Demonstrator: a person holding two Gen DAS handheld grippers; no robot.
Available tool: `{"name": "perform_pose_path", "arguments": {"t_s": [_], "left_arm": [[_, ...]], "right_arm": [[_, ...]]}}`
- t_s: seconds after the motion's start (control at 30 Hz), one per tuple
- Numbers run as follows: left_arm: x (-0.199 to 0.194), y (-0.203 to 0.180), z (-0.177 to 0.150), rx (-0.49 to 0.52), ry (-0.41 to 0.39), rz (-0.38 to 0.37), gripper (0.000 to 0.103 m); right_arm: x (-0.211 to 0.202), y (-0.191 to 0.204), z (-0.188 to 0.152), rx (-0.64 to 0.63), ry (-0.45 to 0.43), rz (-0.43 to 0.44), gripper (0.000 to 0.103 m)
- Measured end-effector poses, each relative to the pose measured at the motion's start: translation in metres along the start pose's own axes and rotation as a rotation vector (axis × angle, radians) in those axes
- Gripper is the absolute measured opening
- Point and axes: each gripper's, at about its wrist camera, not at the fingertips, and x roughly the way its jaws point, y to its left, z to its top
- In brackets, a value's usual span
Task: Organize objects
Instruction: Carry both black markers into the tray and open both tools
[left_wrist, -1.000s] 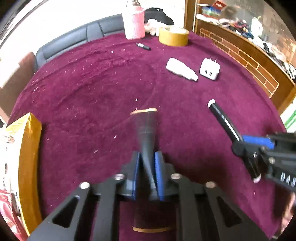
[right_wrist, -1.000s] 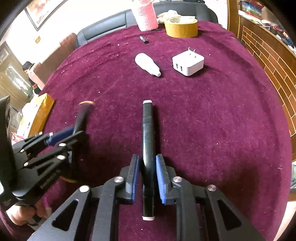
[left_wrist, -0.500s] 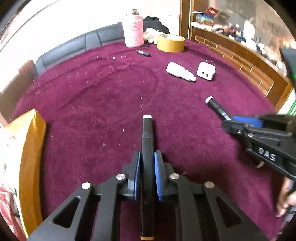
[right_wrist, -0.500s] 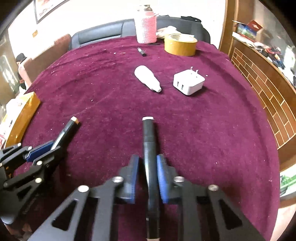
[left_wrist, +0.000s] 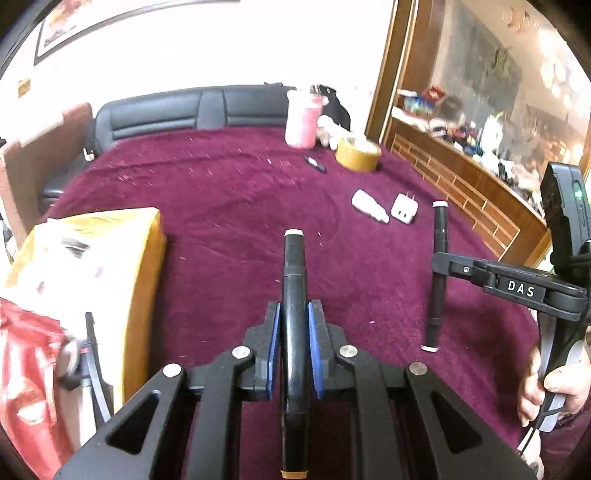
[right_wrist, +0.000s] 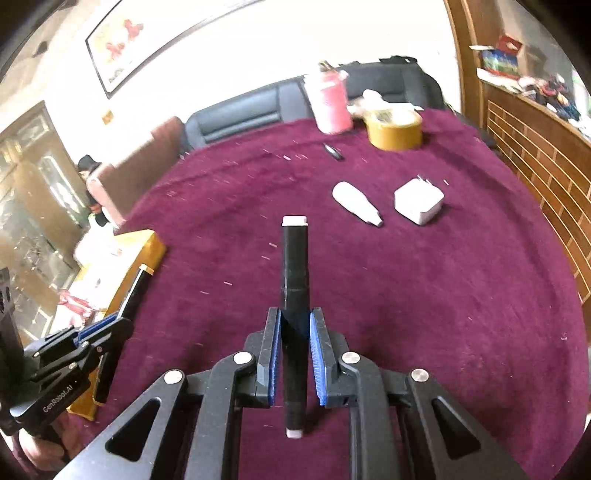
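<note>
Left gripper: the left gripper (left_wrist: 294, 347) fills the lower centre of the left wrist view, its blue pads pressed against a black marker (left_wrist: 294, 295) on both sides.
Left marker: it runs along the fingers, white cap toward the centre of the frame, orange end at the bottom edge. In the right wrist view the same tool (right_wrist: 98, 328) sits at lower left with the marker angled up toward the yellow box.
Right gripper: the right gripper (right_wrist: 294, 354) holds a second black marker (right_wrist: 294, 280) between its blue pads, clamped at mid-barrel, with 1 white end at frame centre and the other near the bottom.
Seen from the left: the right gripper (left_wrist: 441, 260) enters from the right edge, its marker (left_wrist: 438, 273) standing nearly vertical in the frame, a hand (left_wrist: 554, 384) gripping the handle at lower right.
Table: a maroon cloth (right_wrist: 461, 295) covers the surface below both tools.
Upper right of the cloth: a white bottle (right_wrist: 356, 204) lies just beside a white charger (right_wrist: 418, 201), apart from it.
Far edge: a roll of tan tape (right_wrist: 395, 127), a pink container (right_wrist: 331, 103) and a small dark pen (right_wrist: 333, 151).
Left side: a yellow box (left_wrist: 122, 251) rests at the edge of the cloth, with red packaging (left_wrist: 26, 387) below it in the frame.
</note>
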Motion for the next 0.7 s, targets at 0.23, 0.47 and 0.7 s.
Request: {"name": "perform_pose_path", "arguments": {"t_s": [0.23,0.47,0.7], "left_arm": [[-0.059,0.037,-0.004,-0.07,-0.108,0.041,0.014],[-0.11,0.081,-0.011,-0.135,-0.19,0.147,0.014],[-0.144,0.116,-0.025,-0.178,-0.231,0.248,0.014]], "right_arm": [[-0.024,0.057,0.013,-0.077,-0.067,0.092,0.017],[-0.036,0.122,0.02,-0.17,-0.093,0.186,0.017],[-0.041,0.174,0.02,-0.226,-0.073,0.288,0.017]]}}
